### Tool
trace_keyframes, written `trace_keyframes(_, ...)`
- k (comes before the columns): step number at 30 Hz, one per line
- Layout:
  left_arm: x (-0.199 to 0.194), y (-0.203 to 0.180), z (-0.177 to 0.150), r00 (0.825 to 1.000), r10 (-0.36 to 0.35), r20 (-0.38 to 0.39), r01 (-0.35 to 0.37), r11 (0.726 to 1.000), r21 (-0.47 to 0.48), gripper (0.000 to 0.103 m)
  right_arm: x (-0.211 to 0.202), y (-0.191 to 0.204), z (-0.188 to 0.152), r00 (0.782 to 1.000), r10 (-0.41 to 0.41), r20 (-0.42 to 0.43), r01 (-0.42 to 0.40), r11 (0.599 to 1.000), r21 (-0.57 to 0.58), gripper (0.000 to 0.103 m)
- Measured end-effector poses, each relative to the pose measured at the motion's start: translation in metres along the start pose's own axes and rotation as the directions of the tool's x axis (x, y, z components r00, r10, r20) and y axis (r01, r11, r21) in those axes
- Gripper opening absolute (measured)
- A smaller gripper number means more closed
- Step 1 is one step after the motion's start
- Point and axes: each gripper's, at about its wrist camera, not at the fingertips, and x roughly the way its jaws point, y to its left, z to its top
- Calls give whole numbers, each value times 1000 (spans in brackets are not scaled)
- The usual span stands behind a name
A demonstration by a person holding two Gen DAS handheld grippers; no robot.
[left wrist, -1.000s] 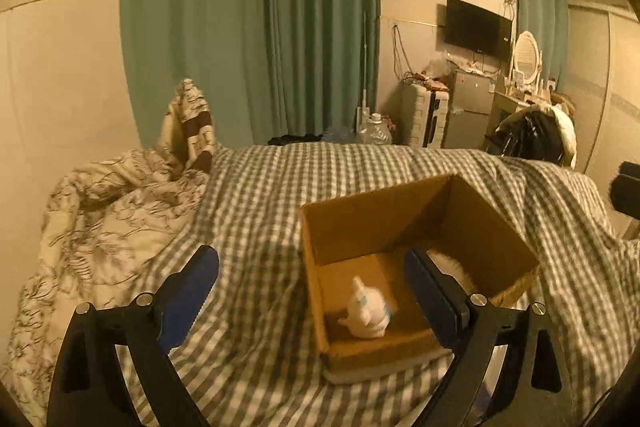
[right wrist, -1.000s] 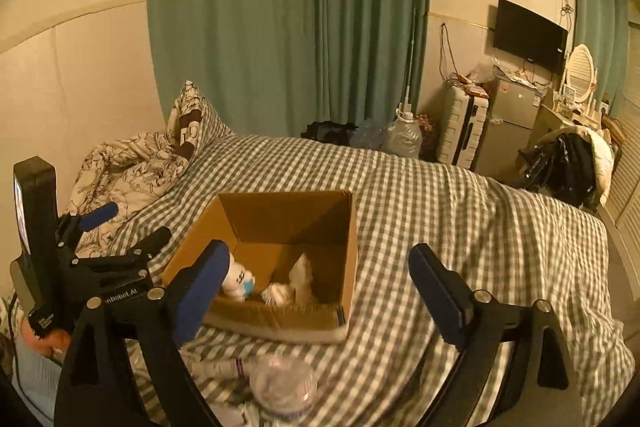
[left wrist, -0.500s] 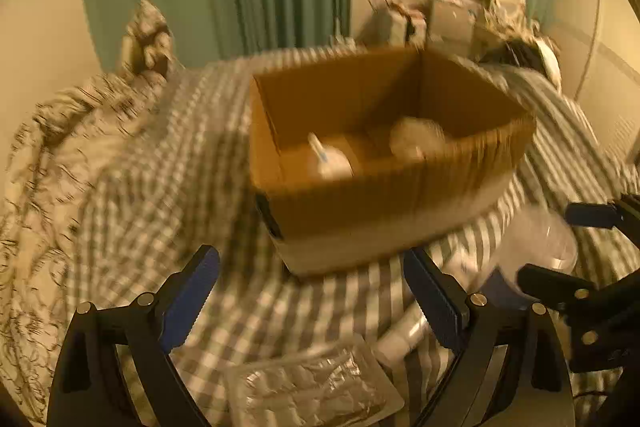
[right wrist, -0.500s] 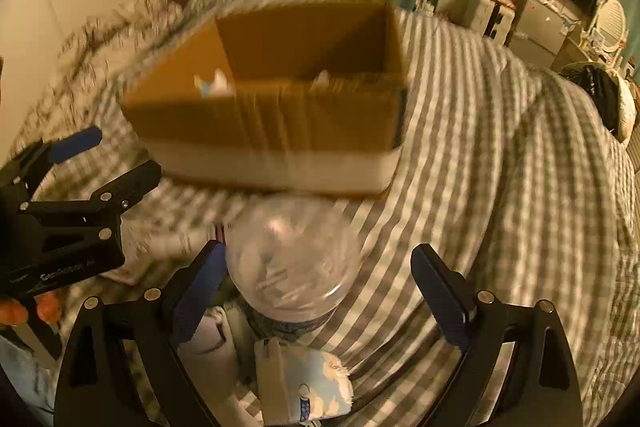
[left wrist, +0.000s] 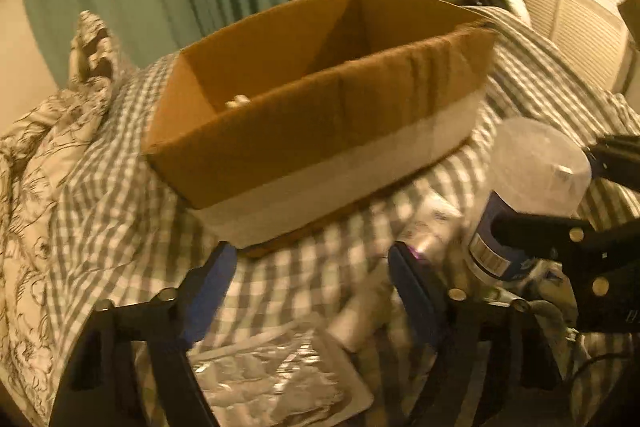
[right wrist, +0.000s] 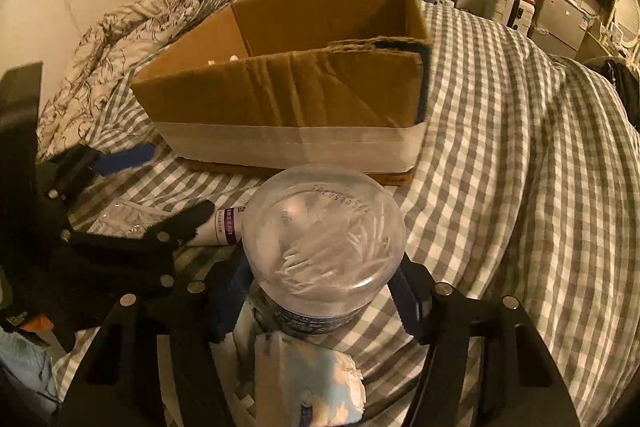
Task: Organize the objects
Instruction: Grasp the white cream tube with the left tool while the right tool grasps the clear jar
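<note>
An open cardboard box [left wrist: 320, 131] stands on the checked bedspread; it also shows in the right wrist view [right wrist: 288, 95], with small white items inside. A clear cotton-swab jar [right wrist: 324, 243] stands upright between my right gripper's fingers; the right gripper [right wrist: 320, 291] straddles it with blue pads at both sides, contact unclear. The jar also shows in the left wrist view [left wrist: 528, 187]. My left gripper [left wrist: 312, 291] is open and empty, low over a foil blister pack [left wrist: 276, 379] and a white tube [left wrist: 400, 267].
A soft tissue pack [right wrist: 308, 383] lies just below the jar. A crumpled floral duvet [right wrist: 112, 47] and pillow lie left of the box. The checked bedspread [right wrist: 520, 167] slopes away to the right. Green curtains and furniture stand behind.
Both grippers have dropped low toward the bed in front of the box. The right gripper has closed in around the swab jar. The left gripper has narrowed over the tube and blister pack.
</note>
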Motion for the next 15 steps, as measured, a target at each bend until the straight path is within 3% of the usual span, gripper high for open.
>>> trace_keyframes(3,4,-9,0,999,-48,-15,48,999,26,75,-12,-9,1,999,-27,34,26,999,22,63)
trace_keyframes(9,16,-25,-2,984,-161,-83,166,985,57,57,-34,-27,4,994,-49,94,41,996,82,63)
trace_keyframes(15,19,-25,0,968,-218,-125,222,975,15,36,-48,-43,-1,992,-52,115,36,989,142,63)
